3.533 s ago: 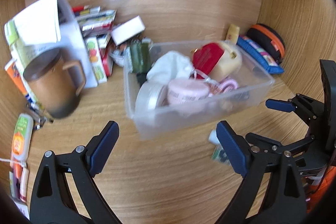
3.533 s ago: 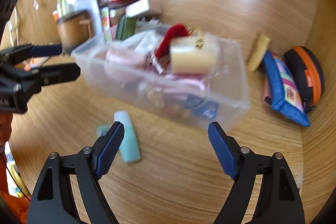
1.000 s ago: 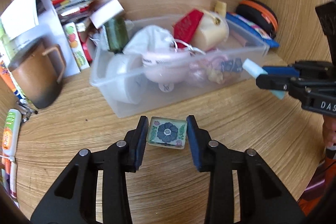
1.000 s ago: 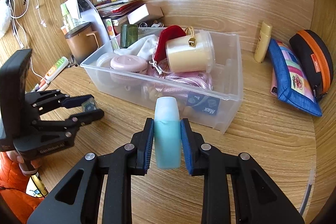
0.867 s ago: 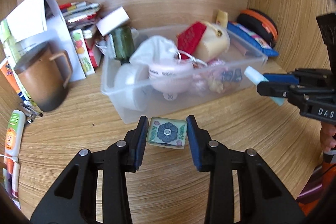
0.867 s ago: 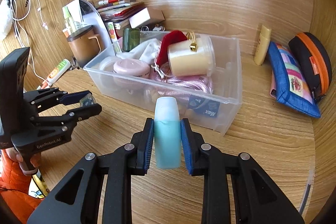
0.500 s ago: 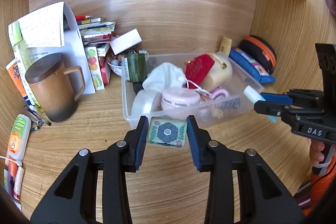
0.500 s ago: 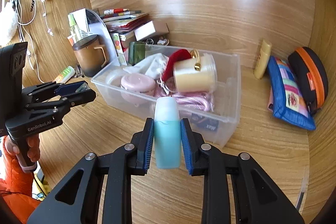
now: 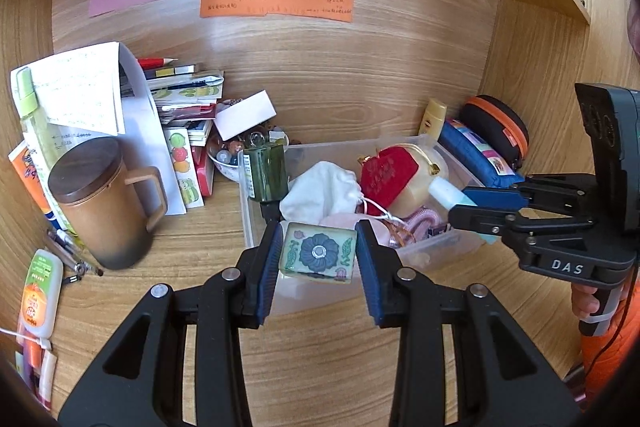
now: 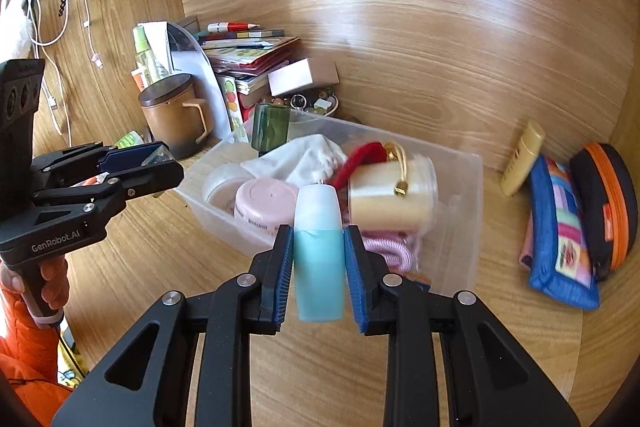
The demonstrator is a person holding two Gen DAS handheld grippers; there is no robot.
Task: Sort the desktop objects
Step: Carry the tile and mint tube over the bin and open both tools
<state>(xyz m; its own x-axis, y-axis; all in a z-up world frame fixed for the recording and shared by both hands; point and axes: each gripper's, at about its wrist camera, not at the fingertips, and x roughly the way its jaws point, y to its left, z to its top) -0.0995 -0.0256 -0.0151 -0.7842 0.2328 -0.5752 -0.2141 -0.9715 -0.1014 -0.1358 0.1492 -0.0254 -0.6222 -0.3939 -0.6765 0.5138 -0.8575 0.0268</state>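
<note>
My left gripper (image 9: 319, 259) is shut on a small square glass tile with a blue flower (image 9: 319, 257), held in the air over the front wall of a clear plastic bin (image 9: 456, 245). My right gripper (image 10: 319, 269) is shut on a light blue bottle with a white cap (image 10: 319, 251), held above the bin's front wall (image 10: 460, 247). The bin holds a pink jar (image 10: 264, 205), a cream jar (image 10: 390, 201), a white pouch (image 9: 320, 193), a red pouch (image 9: 386, 171) and a green bottle (image 9: 266, 171). The left gripper also shows in the right wrist view (image 10: 160, 165), left of the bin.
A brown lidded mug (image 9: 102, 203) stands left of the bin, with papers and books (image 9: 176, 115) behind it. A blue pouch (image 10: 560, 239), an orange-trimmed black case (image 10: 604, 211) and a yellow tube (image 10: 522, 157) lie to the right. Wooden walls enclose the desk.
Both grippers have risen and moved toward the bin with their objects still held. The tile and the blue bottle now hang over the bin's front edge.
</note>
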